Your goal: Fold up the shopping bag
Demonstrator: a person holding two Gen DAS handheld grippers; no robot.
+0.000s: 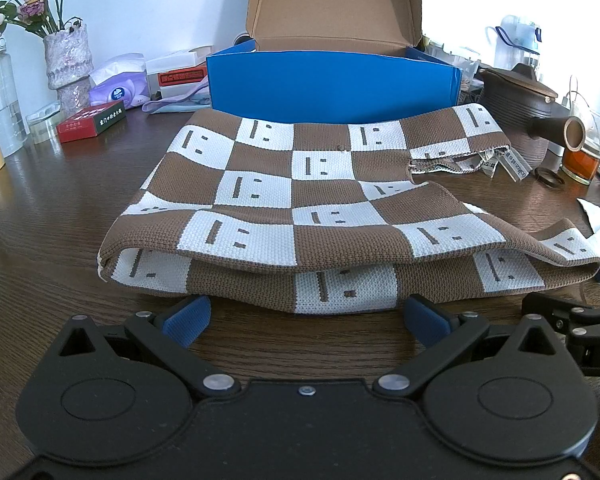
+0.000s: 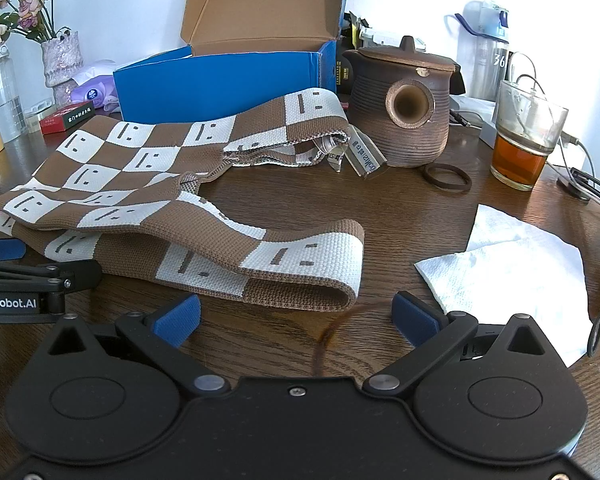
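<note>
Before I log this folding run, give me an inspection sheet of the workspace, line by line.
Surface: dark wood table, partly covered.
Job's things: checkered bag lies folded over once, handle looped toward the right gripper.
Clutter: blue box open behind the bag; teapot, glass of tea, napkin, hair tie, vase, red packet, tissue pack, bottles.
Grippers: left gripper open, at the bag's near edge, holding nothing; right gripper open, empty, near the handle.
Cables: white cable behind the glass.
Surroundings: white wall.
</note>
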